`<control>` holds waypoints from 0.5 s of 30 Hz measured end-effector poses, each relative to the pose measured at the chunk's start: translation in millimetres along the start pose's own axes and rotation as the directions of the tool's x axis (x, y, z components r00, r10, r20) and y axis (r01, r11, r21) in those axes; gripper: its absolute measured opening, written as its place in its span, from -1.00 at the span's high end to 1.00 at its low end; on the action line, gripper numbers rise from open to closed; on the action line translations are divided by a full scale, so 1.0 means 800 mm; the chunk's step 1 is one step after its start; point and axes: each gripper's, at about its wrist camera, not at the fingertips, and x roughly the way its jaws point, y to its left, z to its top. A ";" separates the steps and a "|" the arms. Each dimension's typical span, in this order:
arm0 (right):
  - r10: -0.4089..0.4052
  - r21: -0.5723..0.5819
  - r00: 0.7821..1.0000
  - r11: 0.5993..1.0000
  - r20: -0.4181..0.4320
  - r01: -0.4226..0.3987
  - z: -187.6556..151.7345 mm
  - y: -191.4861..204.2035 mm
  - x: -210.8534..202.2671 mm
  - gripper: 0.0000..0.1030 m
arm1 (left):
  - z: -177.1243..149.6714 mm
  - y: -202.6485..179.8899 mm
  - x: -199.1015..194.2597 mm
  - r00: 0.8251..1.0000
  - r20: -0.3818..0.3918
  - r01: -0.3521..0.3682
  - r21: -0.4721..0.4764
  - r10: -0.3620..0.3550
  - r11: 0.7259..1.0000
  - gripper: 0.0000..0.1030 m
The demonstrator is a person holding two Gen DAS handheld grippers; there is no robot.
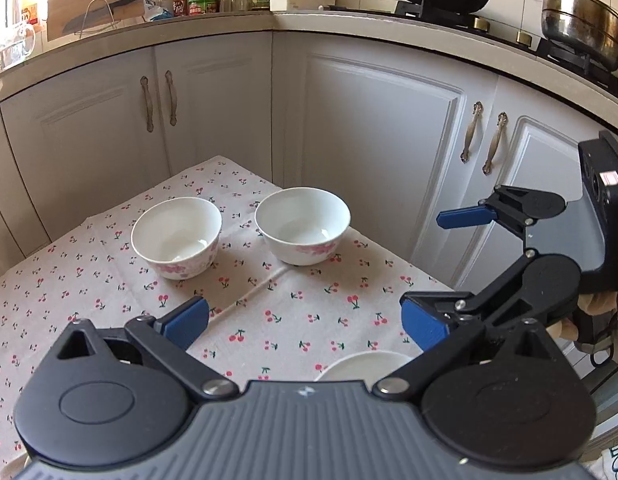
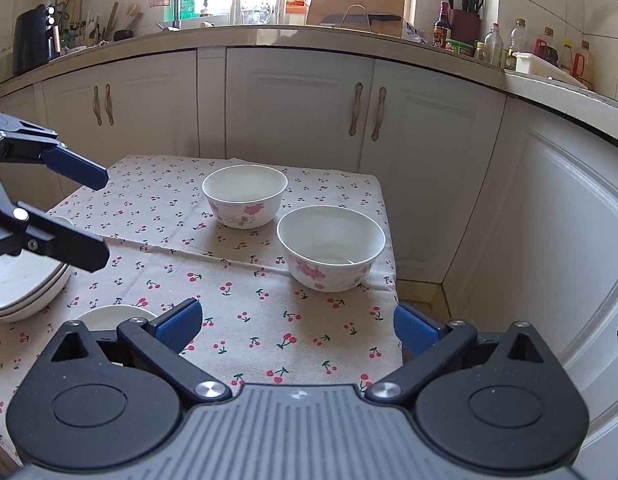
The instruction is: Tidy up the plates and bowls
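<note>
White plate (image 1: 361, 366) half hidden behind left gripper (image 1: 305, 322)

**Two bowls on cloth, both claws spread**

Left claw (image 1: 305, 320) wide open, nothing btwn fingers, over surface (image 1: 69, 280). Two white bowls far side: left bowl (image 1: 177, 238), right bowl (image 1: 303, 226), apart. Plate (image 1: 361, 366) edge near. Right claw (image 1: 441, 268) at right, open.

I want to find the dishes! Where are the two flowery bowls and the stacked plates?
near bowl (image 2: 331, 254), right wrist view, inner wall.
far bowl (image 2: 245, 196), right wrist view, inner wall.
stacked plates (image 2: 17, 284), right wrist view, top plate's surface.
</note>
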 end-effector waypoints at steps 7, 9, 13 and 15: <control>-0.003 -0.036 1.000 0.999 -0.017 0.003 0.005 -0.018 0.034 -1.00 | 0.042 0.018 0.044 1.000 -0.021 -0.008 0.000 0.008 1.000 -0.98; -0.003 -0.045 1.000 0.999 -0.019 0.002 0.007 -0.021 0.045 -1.00 | 0.050 0.020 0.057 1.000 -0.030 -0.007 0.012 0.007 1.000 -0.98; -0.004 -0.066 1.000 0.998 -0.027 0.002 0.009 -0.027 0.066 -1.00 | 0.065 0.024 0.086 0.999 -0.045 0.010 0.030 -0.009 1.000 -0.98; -0.004 -0.080 1.000 0.997 -0.024 0.002 0.010 -0.029 0.075 -1.00 | 0.071 0.027 0.101 0.998 -0.057 0.025 0.034 -0.023 0.999 -0.98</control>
